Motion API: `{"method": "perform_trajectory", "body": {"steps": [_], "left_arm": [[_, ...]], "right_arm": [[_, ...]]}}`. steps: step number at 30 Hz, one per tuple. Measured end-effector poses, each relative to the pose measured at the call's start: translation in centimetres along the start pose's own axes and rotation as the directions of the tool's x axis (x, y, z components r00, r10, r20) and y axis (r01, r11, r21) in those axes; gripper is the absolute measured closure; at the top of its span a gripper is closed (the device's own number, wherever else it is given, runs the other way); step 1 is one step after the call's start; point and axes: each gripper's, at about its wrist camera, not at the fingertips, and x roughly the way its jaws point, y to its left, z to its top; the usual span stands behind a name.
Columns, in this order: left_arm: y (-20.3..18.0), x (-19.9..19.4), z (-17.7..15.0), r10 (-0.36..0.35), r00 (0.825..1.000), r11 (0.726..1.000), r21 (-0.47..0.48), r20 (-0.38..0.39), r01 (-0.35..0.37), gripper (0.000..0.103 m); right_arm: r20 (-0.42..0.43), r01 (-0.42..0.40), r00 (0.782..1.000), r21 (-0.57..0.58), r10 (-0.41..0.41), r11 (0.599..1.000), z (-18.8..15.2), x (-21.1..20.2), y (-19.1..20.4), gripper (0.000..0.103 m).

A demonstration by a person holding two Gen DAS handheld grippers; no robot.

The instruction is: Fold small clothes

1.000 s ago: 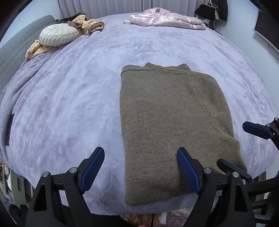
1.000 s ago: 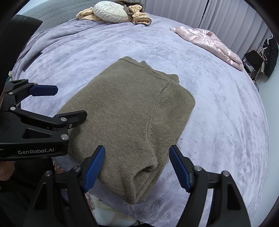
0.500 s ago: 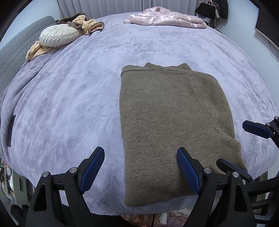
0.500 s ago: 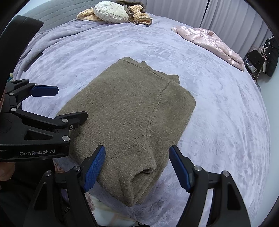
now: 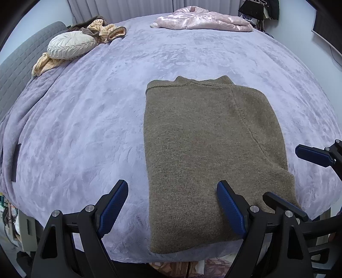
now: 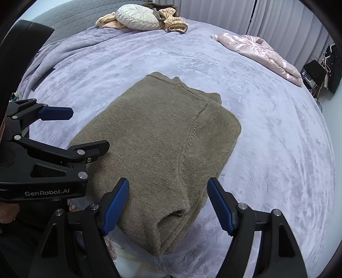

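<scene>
Sweater, olive knit, lies folded at the bed's near edge: soft, limp, thick, likely light. Both tongs, left and right, hover wide apart, empty. Best pinched at its near corners.

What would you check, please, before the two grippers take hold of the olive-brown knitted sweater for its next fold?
1. Left gripper open, nothing between its pads: ok.
2. Right gripper open, nothing gripped: ok.
3. Olive-brown knitted sweater lies flat on the lilac plush bedspread, sides already folded in: ok.
4. Near hem within reach: ok, it lies at the bed's near edge just ahead of both grippers.
5. Far half of the sweater free to receive a fold: ok; the shiny pink quilted jacket and the cream round pleated cushion lie well away.
6. Layers underneath smooth: cannot tell, hidden.
</scene>
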Motion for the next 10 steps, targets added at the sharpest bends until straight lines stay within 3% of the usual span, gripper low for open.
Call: {"method": "perform_trajectory", "body": {"steps": [10], "left_arm": [[-0.8,-0.3,0.5,0.039,0.999,0.999,0.006,0.035,-0.040,0.017]], "right_arm": [[0.014,-0.047,0.999,0.031,0.047,0.998,-0.6,0.7,-1.3,0.025]]}}
